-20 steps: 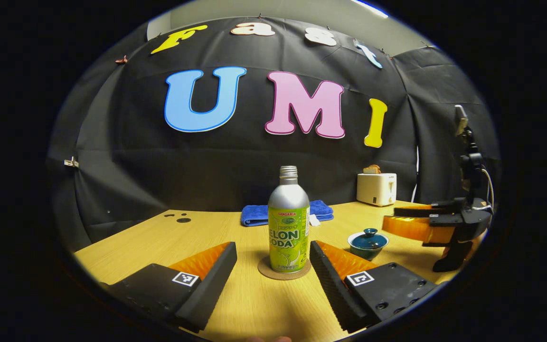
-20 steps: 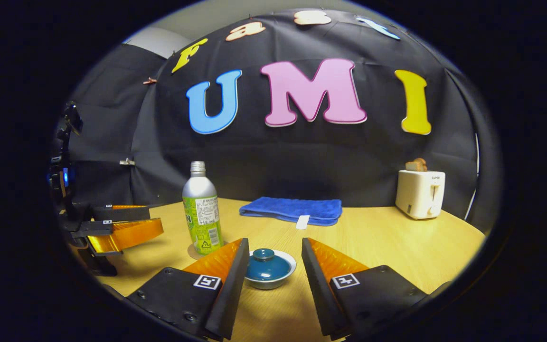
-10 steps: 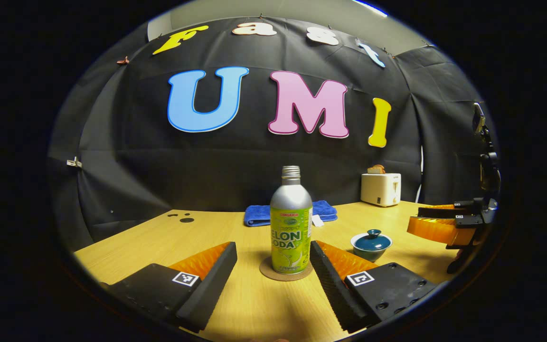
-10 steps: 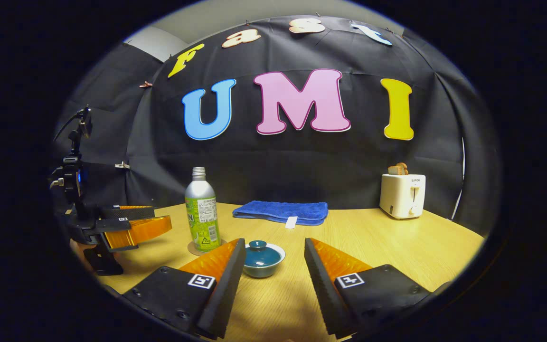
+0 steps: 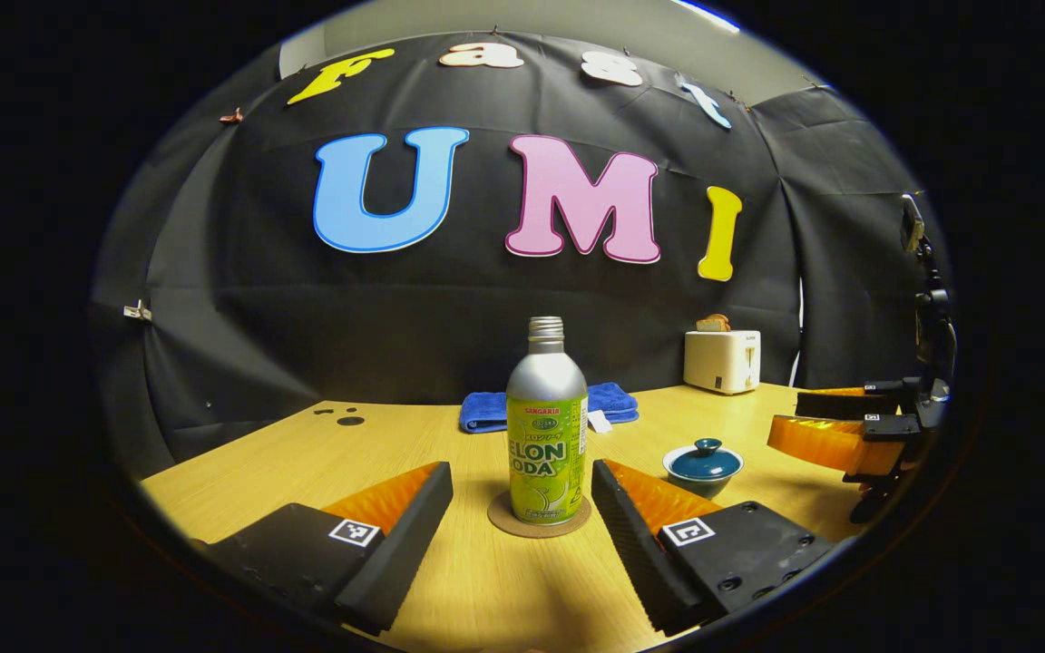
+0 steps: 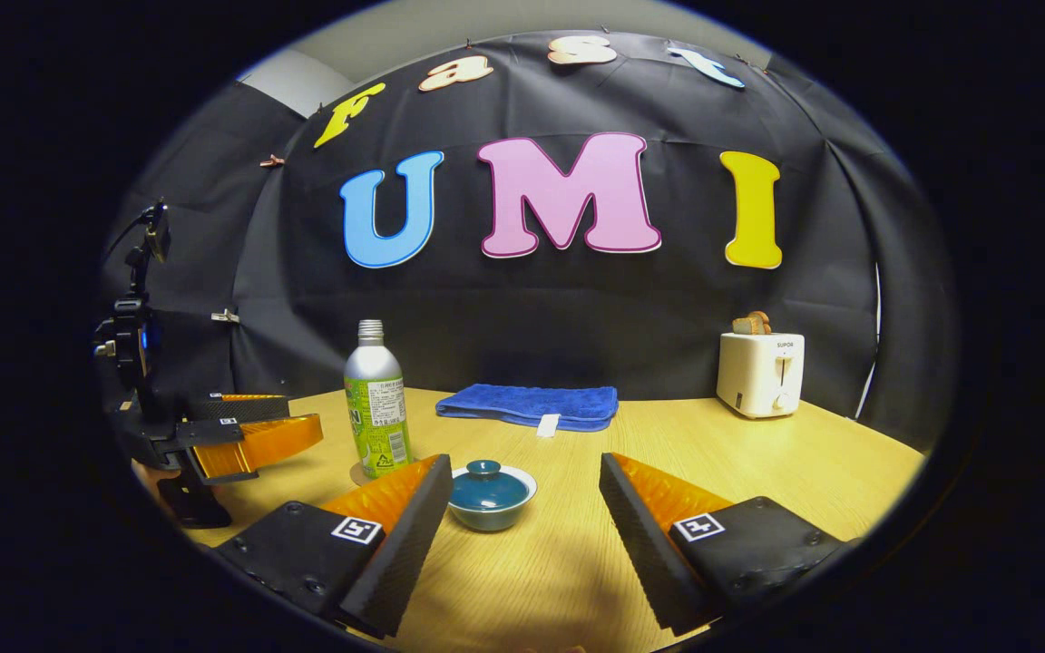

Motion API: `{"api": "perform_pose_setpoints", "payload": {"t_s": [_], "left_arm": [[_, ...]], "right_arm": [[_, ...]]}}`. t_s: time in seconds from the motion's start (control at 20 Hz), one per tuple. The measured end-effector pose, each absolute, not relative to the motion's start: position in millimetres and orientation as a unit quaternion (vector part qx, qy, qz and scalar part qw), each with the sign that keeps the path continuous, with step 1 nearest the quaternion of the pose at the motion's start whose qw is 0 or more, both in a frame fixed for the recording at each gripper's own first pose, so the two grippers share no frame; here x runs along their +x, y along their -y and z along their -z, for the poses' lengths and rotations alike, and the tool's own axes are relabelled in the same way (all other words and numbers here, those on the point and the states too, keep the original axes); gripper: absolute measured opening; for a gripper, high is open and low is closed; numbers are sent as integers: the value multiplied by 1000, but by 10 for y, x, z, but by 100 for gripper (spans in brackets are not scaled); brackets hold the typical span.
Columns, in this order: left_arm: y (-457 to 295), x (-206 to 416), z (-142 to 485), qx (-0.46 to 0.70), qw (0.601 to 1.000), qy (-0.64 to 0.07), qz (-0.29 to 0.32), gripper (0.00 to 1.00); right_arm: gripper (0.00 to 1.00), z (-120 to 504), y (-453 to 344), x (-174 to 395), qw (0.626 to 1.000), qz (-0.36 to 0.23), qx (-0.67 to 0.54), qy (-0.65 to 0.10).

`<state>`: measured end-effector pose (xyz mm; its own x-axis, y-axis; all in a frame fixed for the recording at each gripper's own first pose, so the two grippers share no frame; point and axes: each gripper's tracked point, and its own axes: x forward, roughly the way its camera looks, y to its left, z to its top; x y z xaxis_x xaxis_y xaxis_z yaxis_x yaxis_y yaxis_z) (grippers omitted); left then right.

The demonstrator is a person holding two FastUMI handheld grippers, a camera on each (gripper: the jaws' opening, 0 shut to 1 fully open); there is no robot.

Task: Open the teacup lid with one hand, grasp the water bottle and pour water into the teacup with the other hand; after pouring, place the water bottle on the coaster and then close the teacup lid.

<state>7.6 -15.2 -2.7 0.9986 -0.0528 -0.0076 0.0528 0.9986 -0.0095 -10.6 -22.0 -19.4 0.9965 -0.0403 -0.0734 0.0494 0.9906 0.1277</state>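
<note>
Left gripper view: water bottle point(image 5: 547, 433) on coaster point(image 5: 539, 523).

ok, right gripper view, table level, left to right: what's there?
left gripper → water bottle on its coaster → lidded teacup → blue towel → toaster.

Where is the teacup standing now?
In the right gripper view the teacup, lid on, stands on the table just right of the water bottle, in front of the blue towel.
</note>
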Motion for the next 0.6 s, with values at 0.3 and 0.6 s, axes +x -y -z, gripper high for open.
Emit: {"api": "perform_pose_setpoints", "payload": {"t_s": [0.3,0.6], "left_arm": [[163,80,21,-5,1000,-4,27,97],[171,72,23,-4,1000,-4,28,97]], "right_arm": [[100,200,219,-104,997,23,65,-35],[100,199,214,-102,997,23,65,-35]]}}
